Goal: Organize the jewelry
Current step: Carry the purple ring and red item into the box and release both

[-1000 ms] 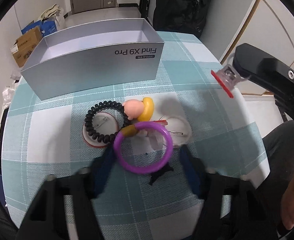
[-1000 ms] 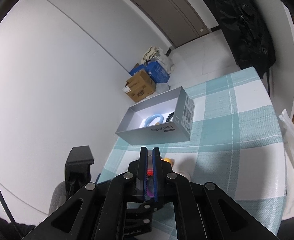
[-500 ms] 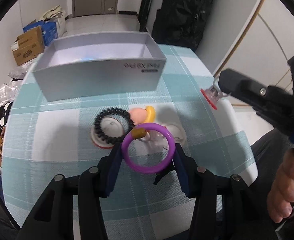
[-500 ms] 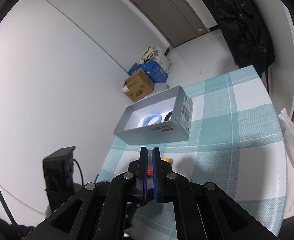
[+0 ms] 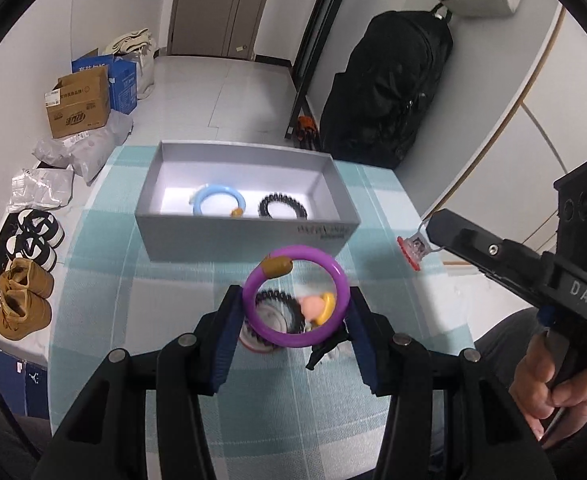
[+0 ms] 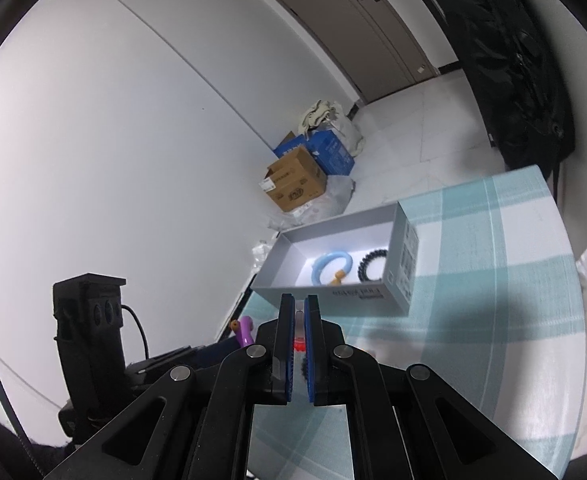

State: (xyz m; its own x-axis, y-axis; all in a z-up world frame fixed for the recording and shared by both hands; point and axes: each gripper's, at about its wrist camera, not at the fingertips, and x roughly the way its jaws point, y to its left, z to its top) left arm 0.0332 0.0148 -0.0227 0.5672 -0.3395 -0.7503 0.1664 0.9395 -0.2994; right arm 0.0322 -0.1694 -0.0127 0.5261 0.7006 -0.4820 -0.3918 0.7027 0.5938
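The left tongs (image 5: 296, 308) grip the purple ring (image 5: 296, 295) across its width, box (image 5: 249, 240) straight ahead beyond it; the right tongs (image 6: 300, 320) pinch what looks like a red-rimmed badge (image 5: 412, 252)

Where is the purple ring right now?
In the left wrist view the purple ring is squeezed in the left tool, up above the checked table, just in front of the grey box.

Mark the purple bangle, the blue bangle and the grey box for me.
purple bangle (image 5: 343, 280): left wrist view, on its right arc, between the fingers.
blue bangle (image 5: 238, 197): left wrist view, on its right arc, inside the box.
grey box (image 5: 213, 236): left wrist view, on its near outer wall.
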